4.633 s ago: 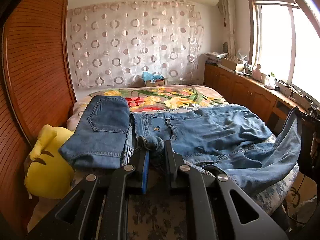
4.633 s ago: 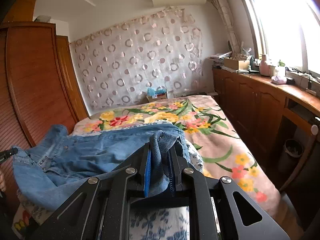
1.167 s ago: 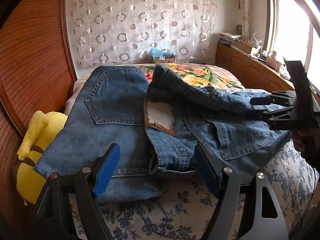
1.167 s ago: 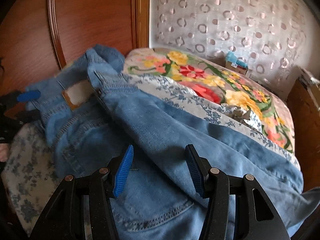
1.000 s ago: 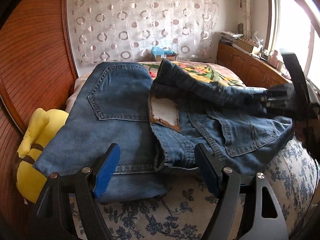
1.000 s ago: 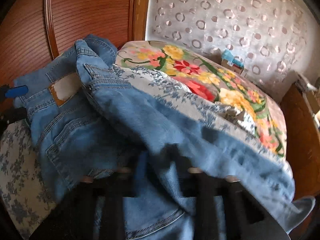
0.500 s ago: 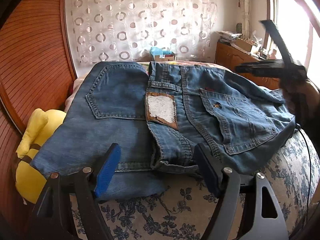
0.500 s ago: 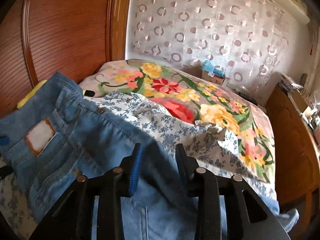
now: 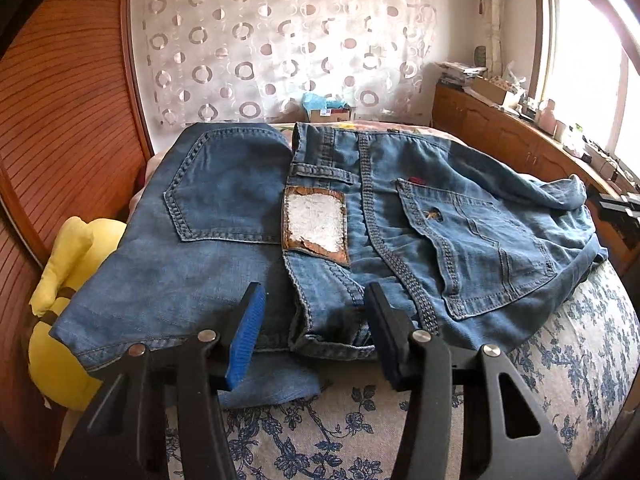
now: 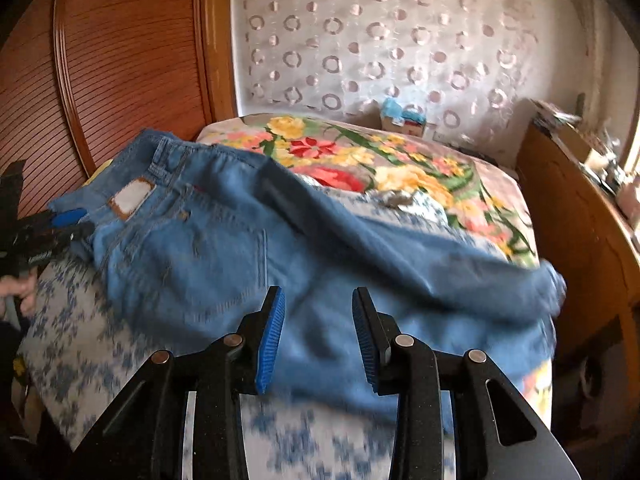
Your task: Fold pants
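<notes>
Light blue jeans lie back side up on the bed, with a worn leather patch at the waistband. My left gripper hovers at the near waistband end; its jaws are closing with bunched denim between them, and the pads do not press it. In the right wrist view, my right gripper stands open and empty above the jeans, which are blurred by motion. The right gripper shows at the left wrist view's right edge. The left gripper shows at the far left of the right wrist view.
A second, darker pair of folded jeans lies to the left of the first. A yellow plush toy sits against the wooden wardrobe. A floral blanket covers the far bed. Wooden cabinets line the right side.
The right gripper let go of the denim it was carrying, and the jeans settled flat. It then drew back to the right. The left jaws narrowed around the waistband.
</notes>
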Tool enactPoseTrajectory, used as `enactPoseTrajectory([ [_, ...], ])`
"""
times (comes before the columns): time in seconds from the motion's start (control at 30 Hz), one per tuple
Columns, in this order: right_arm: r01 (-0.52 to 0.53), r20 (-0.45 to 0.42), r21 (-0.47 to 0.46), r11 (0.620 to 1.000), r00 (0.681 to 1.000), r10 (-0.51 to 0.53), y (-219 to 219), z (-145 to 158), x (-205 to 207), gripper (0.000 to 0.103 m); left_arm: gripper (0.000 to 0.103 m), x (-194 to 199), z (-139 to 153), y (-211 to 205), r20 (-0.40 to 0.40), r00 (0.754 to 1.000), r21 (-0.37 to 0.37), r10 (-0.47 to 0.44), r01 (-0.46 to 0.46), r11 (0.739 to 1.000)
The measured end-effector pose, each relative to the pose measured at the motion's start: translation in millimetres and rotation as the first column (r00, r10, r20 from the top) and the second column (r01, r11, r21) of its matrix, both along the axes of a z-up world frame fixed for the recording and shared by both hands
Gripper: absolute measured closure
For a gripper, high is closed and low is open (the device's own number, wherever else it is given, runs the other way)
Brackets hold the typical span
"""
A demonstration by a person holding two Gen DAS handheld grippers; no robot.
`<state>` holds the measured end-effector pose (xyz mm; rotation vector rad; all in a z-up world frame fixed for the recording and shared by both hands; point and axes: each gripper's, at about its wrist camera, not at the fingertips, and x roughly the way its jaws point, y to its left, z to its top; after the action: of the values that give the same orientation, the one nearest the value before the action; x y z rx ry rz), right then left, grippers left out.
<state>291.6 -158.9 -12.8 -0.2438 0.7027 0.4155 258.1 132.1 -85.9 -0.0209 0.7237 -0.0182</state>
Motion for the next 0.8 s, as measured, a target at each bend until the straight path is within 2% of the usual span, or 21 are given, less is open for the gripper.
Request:
enactPoseTrajectory([
  [0.1,0.013,-0.020,0.019,1.000,1.000,-0.012,-5.6,-2.1,-29.1,0.067,0.050,-0.7,-1.4,1.0,-0.002,1.000,-0.002,0.005,-0.005,1.000],
  [0.27,-0.005,-0.077,0.048,0.999,0.997,0.008,-6.9,-20.1,-42.2,0.067,0.050,0.5,-6.0,-0.7,-0.015,1.000,0.000,0.009,-0.009,1.000],
  [0.37,-0.026,-0.103,0.061,0.998,0.994,0.032,-2.7,-26.9,-40.2,0.068,0.050,1.8,-7.9,-2.0,-0.023,1.000,0.008,0.011,-0.011,1.000],
  [0.4,-0.033,-0.111,0.066,0.997,0.993,0.040,-0.6,-31.1,-36.6,0.073,0.050,1.9,-7.3,-1.9,-0.025,1.000,0.010,0.011,-0.011,1.000],
  [0.43,-0.038,-0.119,0.074,0.997,0.992,0.046,0.1,-33.7,-33.7,0.073,0.050,2.2,-7.9,-2.4,-0.027,1.000,0.013,0.013,-0.012,1.000],
  [0.63,-0.026,-0.138,0.084,0.996,0.990,0.038,6.3,-46.1,-13.0,0.074,0.050,6.6,-12.8,-2.8,-0.046,0.999,0.023,0.026,-0.025,0.999],
  [0.67,-0.023,-0.138,0.094,0.995,0.990,0.036,5.8,-46.6,-10.0,0.078,0.050,7.0,-13.4,-3.5,-0.047,0.999,0.027,0.027,-0.026,0.999],
  [0.7,-0.019,-0.138,0.099,0.995,0.990,0.032,3.7,-45.9,-9.3,0.089,0.050,7.6,-13.6,-4.1,-0.050,0.998,0.033,0.029,-0.027,0.999],
  [0.8,-0.042,-0.135,0.121,0.992,0.989,0.058,2.2,-46.3,-11.9,0.097,0.050,10.0,-16.0,-5.6,-0.061,0.997,0.046,0.039,-0.037,0.998],
])
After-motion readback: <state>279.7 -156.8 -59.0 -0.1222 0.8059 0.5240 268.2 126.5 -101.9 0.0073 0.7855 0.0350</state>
